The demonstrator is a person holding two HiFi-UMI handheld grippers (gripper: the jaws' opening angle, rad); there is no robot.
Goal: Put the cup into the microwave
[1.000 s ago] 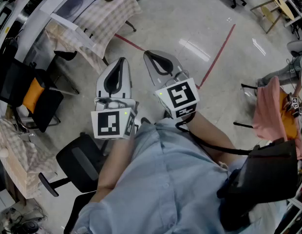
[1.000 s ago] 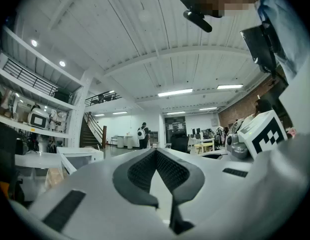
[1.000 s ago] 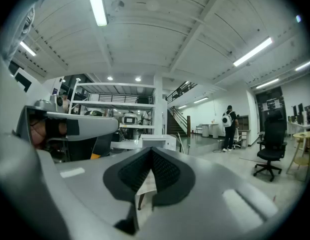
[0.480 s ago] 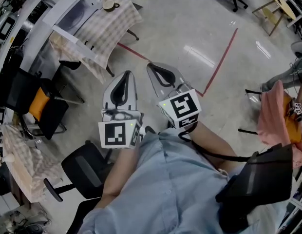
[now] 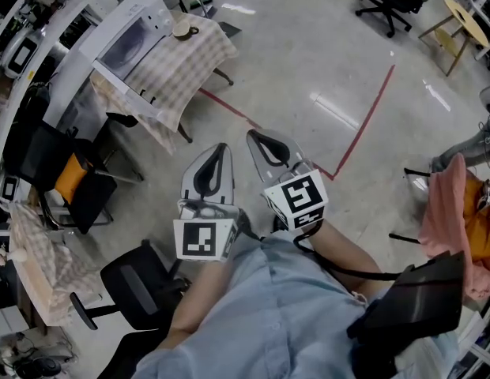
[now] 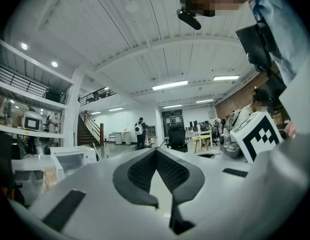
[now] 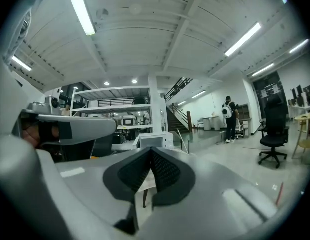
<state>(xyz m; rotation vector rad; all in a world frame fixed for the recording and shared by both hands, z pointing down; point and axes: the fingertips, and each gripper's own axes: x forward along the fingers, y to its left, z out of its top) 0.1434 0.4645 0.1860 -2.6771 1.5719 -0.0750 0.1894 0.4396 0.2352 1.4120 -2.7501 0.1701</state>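
A tan cup [image 5: 182, 28] stands on a table with a checked cloth [image 5: 186, 69] at the upper left of the head view. Beside it sits the white microwave [image 5: 125, 44], also visible as a white box in the left gripper view [image 6: 70, 159] and as a white microwave [image 7: 152, 141] over the jaws in the right gripper view. My left gripper [image 5: 222, 148] and right gripper [image 5: 253, 136] are held side by side over the floor, well short of the table. Both point level toward it. Each has its jaws together with nothing between them, as the left gripper [image 6: 156, 152] and right gripper [image 7: 151, 149] show in their own views.
Black office chairs stand close at my left, one [image 5: 138, 279] by my elbow and one with an orange cushion [image 5: 71, 176]. A red tape line [image 5: 363, 113] crosses the floor. Shelving lines the left wall. A person [image 6: 140, 131] stands far off.
Both grippers have moved forward across the floor toward the table. The table, cup and microwave have slid lower and closer in the head view.
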